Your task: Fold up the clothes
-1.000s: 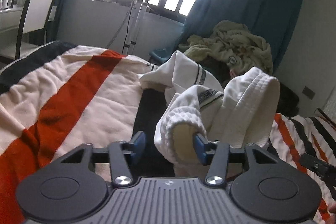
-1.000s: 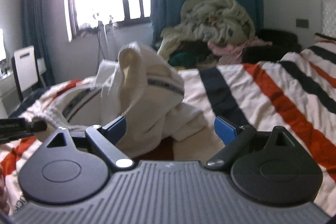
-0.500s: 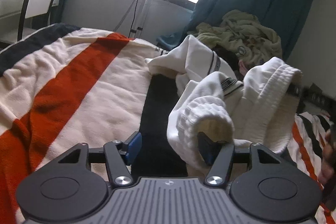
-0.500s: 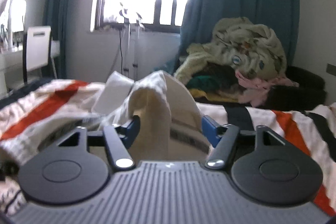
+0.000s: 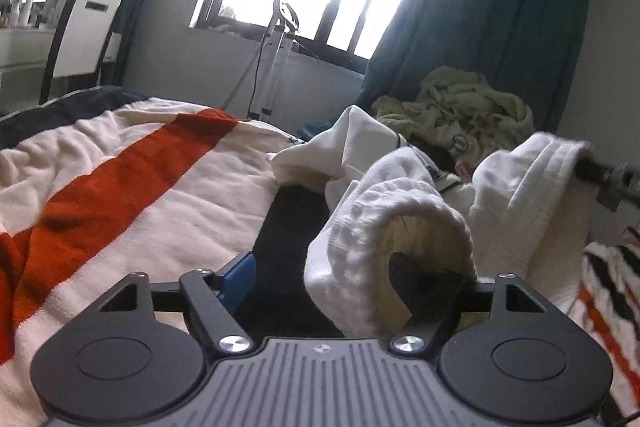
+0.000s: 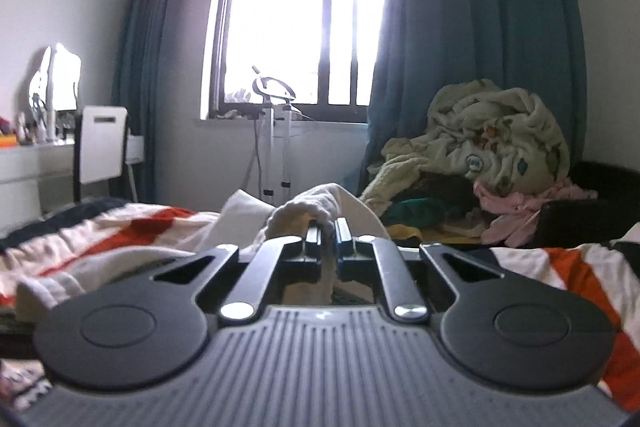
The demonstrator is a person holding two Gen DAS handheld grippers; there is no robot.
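1. A white sweatshirt [image 5: 404, 211] lies crumpled on a bed covered by a striped blanket [image 5: 132, 179] in cream, orange and black. The garment sits on the blanket's black stripe, to the right of the wide orange stripe.
2. The left tongs [image 5: 352, 275] sit low over the blanket, just in front of the sweatshirt. Their jaws are opening. The ribbed cuff [image 5: 384, 227] of a sleeve curls loosely between them and drapes over the right finger; the blue left pad stands clear of the cloth.
3. The right tongs [image 6: 327, 233] are clamped tight on a raised fold of the same sweatshirt [image 6: 320, 205], with cloth pinched between the two pads. From the left view, this fold rises at the sweatshirt's right side.
4. Beyond the sweatshirt, a heap of pale clothing [image 6: 496, 139] sits against a teal curtain [image 6: 472, 27].
5. Left of the curtain are a bright window [image 6: 296, 19] and a white chair [image 6: 102, 143] beside a desk [image 6: 28, 159].
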